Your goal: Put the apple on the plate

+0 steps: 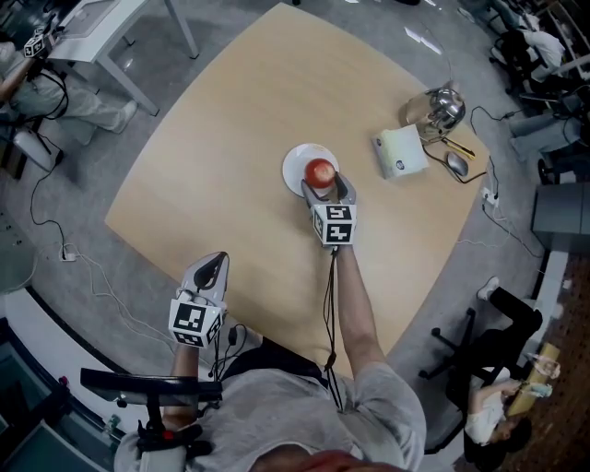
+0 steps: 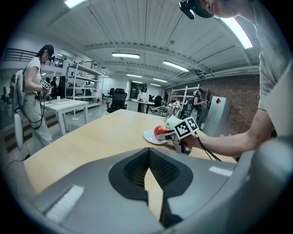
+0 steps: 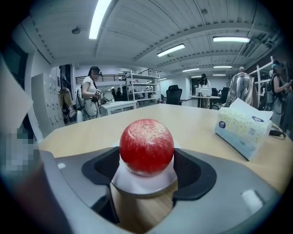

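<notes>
A red apple (image 1: 320, 171) sits over the near side of a small white plate (image 1: 297, 166) in the middle of the round wooden table (image 1: 230, 184). My right gripper (image 1: 323, 182) reaches in from the near side and is shut on the apple. In the right gripper view the apple (image 3: 146, 146) fills the gap between both dark pads, with the plate (image 3: 144, 183) right under it. My left gripper (image 1: 214, 263) hangs at the table's near-left edge, shut and holding nothing. Its view shows the apple (image 2: 160, 130), the plate (image 2: 150, 136) and the right gripper (image 2: 168, 134) far ahead.
A tissue box (image 1: 401, 153) lies to the right of the plate. Behind it stand a metal kettle (image 1: 441, 106) and a mouse (image 1: 456, 164) with cables. A white table (image 1: 92, 28) and a person (image 2: 34, 91) are off to the left.
</notes>
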